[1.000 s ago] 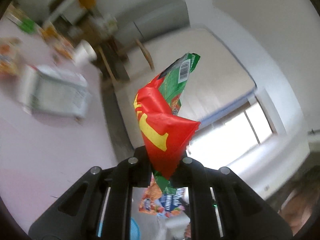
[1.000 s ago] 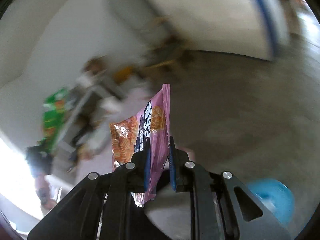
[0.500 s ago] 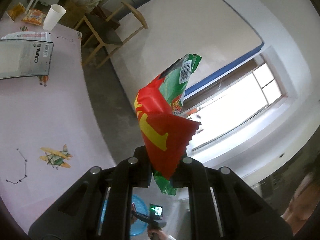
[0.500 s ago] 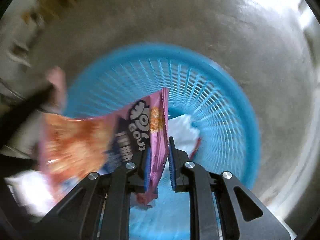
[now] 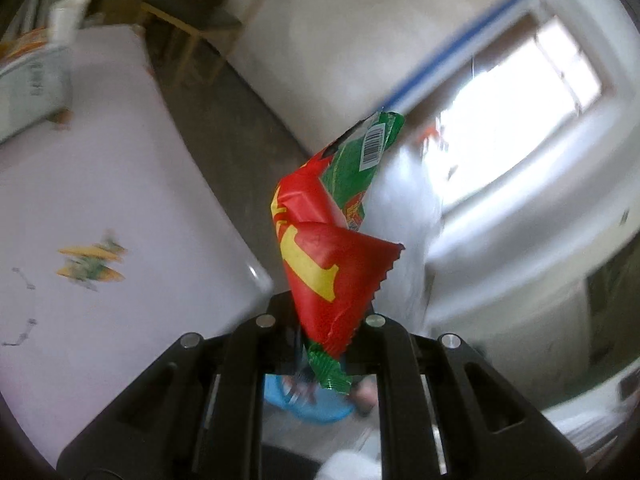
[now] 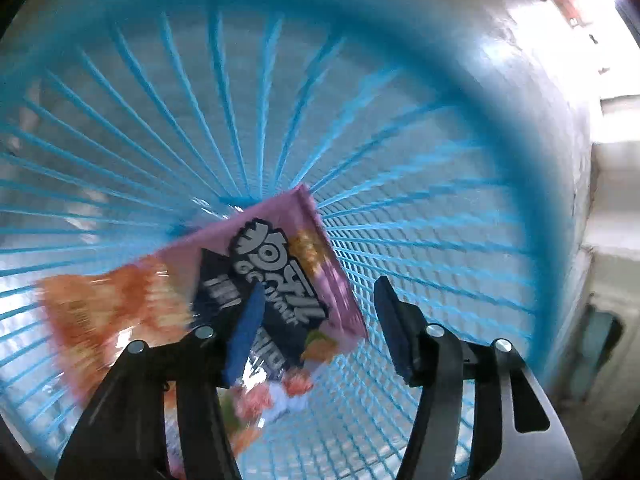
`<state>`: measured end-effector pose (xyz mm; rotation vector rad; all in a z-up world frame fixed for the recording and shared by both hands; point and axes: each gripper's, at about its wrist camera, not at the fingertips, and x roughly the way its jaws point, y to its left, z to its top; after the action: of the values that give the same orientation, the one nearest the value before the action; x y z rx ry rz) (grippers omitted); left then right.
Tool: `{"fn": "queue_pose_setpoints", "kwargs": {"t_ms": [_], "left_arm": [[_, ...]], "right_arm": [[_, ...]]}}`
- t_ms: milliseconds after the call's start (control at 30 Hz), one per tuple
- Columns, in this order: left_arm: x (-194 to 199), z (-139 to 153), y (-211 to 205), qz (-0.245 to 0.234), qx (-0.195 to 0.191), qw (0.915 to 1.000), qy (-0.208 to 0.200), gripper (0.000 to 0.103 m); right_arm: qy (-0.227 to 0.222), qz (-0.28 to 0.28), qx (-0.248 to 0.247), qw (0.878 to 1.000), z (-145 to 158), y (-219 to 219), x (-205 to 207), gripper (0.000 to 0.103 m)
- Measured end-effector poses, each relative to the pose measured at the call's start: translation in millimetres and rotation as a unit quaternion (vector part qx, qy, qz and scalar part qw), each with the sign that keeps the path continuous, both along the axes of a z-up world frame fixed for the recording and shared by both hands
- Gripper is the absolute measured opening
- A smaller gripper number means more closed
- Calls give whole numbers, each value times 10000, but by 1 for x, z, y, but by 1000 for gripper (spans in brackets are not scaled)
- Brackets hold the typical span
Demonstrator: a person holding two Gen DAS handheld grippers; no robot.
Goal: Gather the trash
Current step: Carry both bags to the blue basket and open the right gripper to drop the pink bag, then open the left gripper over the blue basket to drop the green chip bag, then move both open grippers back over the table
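Note:
My left gripper [image 5: 322, 316] is shut on a crumpled red and green snack wrapper [image 5: 326, 240] that stands up from its jaws, past the edge of the pink table [image 5: 100, 208]. Far below it a blue basket [image 5: 316, 408] shows between the fingers. In the right wrist view my right gripper [image 6: 316, 312] points down into the blue slatted basket [image 6: 400, 160]. Its jaws are opening, and a pink and orange snack packet [image 6: 276, 280] lies loose between them, sliding left off the blue pad, with nothing pressing on it.
A grey box [image 5: 32, 84] and a white paper cup [image 5: 66, 18] stand at the far end of the table, with a wooden chair [image 5: 200, 16] beyond. A white wall and a bright window [image 5: 520, 120] fill the right. Concrete floor [image 6: 560, 160] surrounds the basket.
The right gripper dropped down into the blue basket and its jaws spread apart, freeing the pink packet. The left gripper swung along the table's edge, still clamped on the red wrapper.

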<state>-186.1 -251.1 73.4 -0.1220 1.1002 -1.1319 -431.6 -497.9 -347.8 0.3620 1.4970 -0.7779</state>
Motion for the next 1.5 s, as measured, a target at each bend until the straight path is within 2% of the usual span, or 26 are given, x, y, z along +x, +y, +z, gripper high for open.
{"fn": "queue_pose_setpoints", "kwargs": {"t_ms": [33, 133, 200, 333, 400, 433, 467, 500, 533, 600, 633, 667, 733, 767, 800, 833, 900, 933, 967, 1067, 1200, 1233, 1300, 1367, 1433, 1500], "left_arm": [[-12, -9, -18, -279, 200, 9994, -15, 11], [-48, -45, -71, -1149, 713, 9908, 114, 11], [-73, -71, -103, -1713, 1047, 9793, 247, 11], [-129, -155, -174, -2765, 1842, 9394, 849, 11], [-152, -200, -204, -3083, 2391, 9190, 561, 10], [-167, -232, -221, -3298, 2738, 9027, 369, 10], [-184, -266, -235, -3568, 3172, 8786, 94, 10], [-194, -289, -242, -3667, 3411, 8655, -89, 10], [-205, -323, -249, -3786, 3783, 8443, -255, 10], [-214, -381, -260, -3933, 4484, 8005, -589, 10], [-217, -398, -261, -3895, 4724, 7869, -770, 11], [-216, -422, -260, -3783, 5108, 7665, -923, 12], [-209, -443, -258, -3556, 5469, 7517, -968, 15], [-204, -447, -258, -3486, 5506, 7529, -919, 18], [-198, -444, -259, -3409, 5432, 7626, -848, 19], [-196, -438, -258, -3388, 5351, 7698, -791, 28], [-190, -405, -254, -3477, 4962, 7933, -599, 49], [-189, -389, -252, -3519, 4805, 8009, -617, 65], [-187, -371, -249, -3572, 4606, 8096, -689, 68], [-175, -308, -232, -3944, 3891, 8300, -636, 68], [-165, -239, -219, -3875, 3545, 8461, -915, 68], [-160, -220, -218, -3803, 3437, 8532, -965, 68], [-143, -181, -213, -3601, 3121, 8735, -994, 68], [-129, -146, -203, -3411, 2828, 8911, -983, 66], [-112, -112, -186, -3180, 2539, 9076, -1033, 66], [-95, -70, -163, -2880, 2197, 9260, -1063, 66]], "right_arm": [[-156, -73, -63, 9998, 14, 2, -8, 62], [-768, -492, -653, 9937, 74, 4, -41, 63], [-1276, -1151, -1098, 9790, 120, 5, -82, 63], [-1847, -2007, -1253, 9539, 164, -18, -144, 63], [-2107, -2261, -1073, 9450, 173, -19, -162, 63], [-2190, -2330, -963, 9426, 170, -18, -169, 63], [-2245, -2376, -858, 9412, 169, -16, -173, 63], [-2226, -2403, -823, 9412, 164, -12, -177, 63], [-2146, -2465, -801, 9417, 163, -14, -179, 63], [-2209, -2544, -586, 9397, 150, -11, -178, 63], [-2295, -2497, -314, 9402, 140, -10, -174, 63], [-2243, -2418, -158, 9439, 128, -6, -162, 63], [-1987, -2208, 166, 9547, 102, -6, -143, 61], [-1912, -2161, 352, 9568, 91, -6, -134, 57], [-1857, -2163, 586, 9567, 79, -7, -126, 56], [-1823, -2174, 731, 9561, 72, -7, -120, 55], [-1697, -2148, 863, 9579, 60, -5, -111, 55], [-1588, -2103, 846, 9609, 53, -8, -107, 54], [-1486, -2058, 841, 9636, 47, -9, -103, 53], [-1311, -1941, 955, 9675, 36, -7, -91, 49], [-1165, -1672, 1186, 9718, 17, -6, -69, 46], [-1086, -1546, 1293, 9734, 8, -6, -58, 43], [-964, -1331, 1439, 9758, -11, -3, -34, 42], [-476, -1276, 1676, 9764, -40, -4, -16, 36], [19, -1323, 1947, 9719, -80, -7, -1, 35], [262, -1370, 1954, 9708, -99, -13, 7, 36]]}}
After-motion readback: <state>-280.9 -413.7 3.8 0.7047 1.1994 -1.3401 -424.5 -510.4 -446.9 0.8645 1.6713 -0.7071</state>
